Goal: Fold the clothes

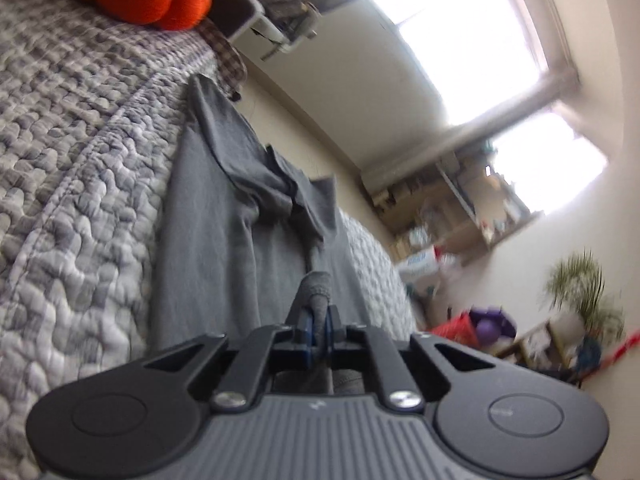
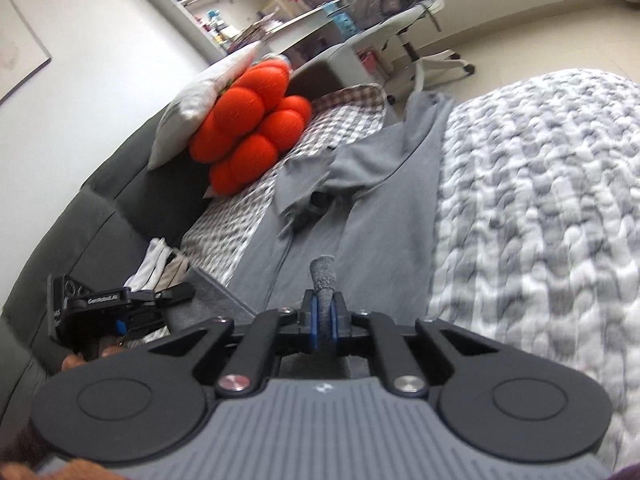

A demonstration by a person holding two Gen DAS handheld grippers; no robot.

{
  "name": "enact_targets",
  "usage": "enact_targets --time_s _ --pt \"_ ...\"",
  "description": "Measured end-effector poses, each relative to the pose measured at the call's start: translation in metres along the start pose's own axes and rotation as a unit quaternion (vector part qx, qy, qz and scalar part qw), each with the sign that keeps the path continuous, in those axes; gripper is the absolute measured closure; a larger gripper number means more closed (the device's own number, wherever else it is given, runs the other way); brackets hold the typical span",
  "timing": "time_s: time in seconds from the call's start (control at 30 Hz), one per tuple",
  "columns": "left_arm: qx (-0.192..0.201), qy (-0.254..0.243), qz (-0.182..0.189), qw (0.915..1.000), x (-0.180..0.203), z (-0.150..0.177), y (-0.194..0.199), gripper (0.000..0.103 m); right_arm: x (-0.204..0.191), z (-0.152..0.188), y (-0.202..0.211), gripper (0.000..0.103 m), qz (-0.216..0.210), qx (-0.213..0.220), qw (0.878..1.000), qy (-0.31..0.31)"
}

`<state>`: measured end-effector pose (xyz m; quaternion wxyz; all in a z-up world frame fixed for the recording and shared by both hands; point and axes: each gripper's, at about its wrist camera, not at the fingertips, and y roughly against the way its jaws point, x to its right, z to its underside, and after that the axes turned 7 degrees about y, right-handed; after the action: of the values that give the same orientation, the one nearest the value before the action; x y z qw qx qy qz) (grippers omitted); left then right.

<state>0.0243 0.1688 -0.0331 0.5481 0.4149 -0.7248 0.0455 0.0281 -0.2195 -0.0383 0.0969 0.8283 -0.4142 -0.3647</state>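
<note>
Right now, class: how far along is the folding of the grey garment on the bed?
Done: the grey garment lies spread lengthwise on the quilt. In hand: the left gripper and the right gripper are each shut on its near edge. Left: no fold shows yet; the far end is rumpled, so the folding itself remains.
</note>
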Motion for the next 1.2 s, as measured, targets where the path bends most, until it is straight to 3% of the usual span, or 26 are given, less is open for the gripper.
enact_targets --time_s 0.23,0.4,0.53,0.67,0.8,0.93,1.03,1.07,1.2 --pt "0.047 0.048 -0.017 0.9976 -0.021 -0.019 -0.003 0.098 0.023 -0.009 -0.019 0.095 0.015 0.027 0.999 -0.016" --pt "0.036 0.070 -0.070 0.9944 -0.046 -0.024 -0.025 0.098 0.043 -0.009 -0.045 0.094 0.038 0.004 0.999 -0.030" --pt "0.027 0.083 -0.062 0.9942 -0.059 -0.025 -0.032 0.096 0.049 -0.006 -0.057 0.094 0.041 -0.009 0.999 -0.034" --pt "0.024 0.091 -0.041 0.9947 -0.062 -0.023 -0.025 0.091 0.059 -0.005 -0.055 0.085 0.016 -0.008 0.997 -0.069" --pt "0.028 0.077 -0.035 0.9960 -0.056 -0.023 -0.021 0.081 0.067 -0.004 -0.052 0.079 -0.007 -0.007 0.995 -0.101" --pt "0.018 0.031 -0.051 0.9981 -0.042 -0.019 -0.027 0.081 0.061 -0.006 -0.051 0.076 -0.009 -0.008 0.996 -0.092" --pt "0.012 -0.011 -0.055 0.9984 -0.028 -0.016 -0.030 0.096 0.051 -0.007 -0.053 0.085 0.000 -0.010 0.998 -0.063" --pt "0.011 -0.020 -0.047 0.9986 -0.024 -0.015 -0.029 0.097 0.049 -0.008 -0.053 0.092 -0.001 -0.007 0.998 -0.060" --pt "0.012 -0.023 0.015 0.9996 -0.016 -0.013 -0.021 0.097 0.042 -0.011 -0.048 0.093 -0.015 0.011 0.999 -0.049"
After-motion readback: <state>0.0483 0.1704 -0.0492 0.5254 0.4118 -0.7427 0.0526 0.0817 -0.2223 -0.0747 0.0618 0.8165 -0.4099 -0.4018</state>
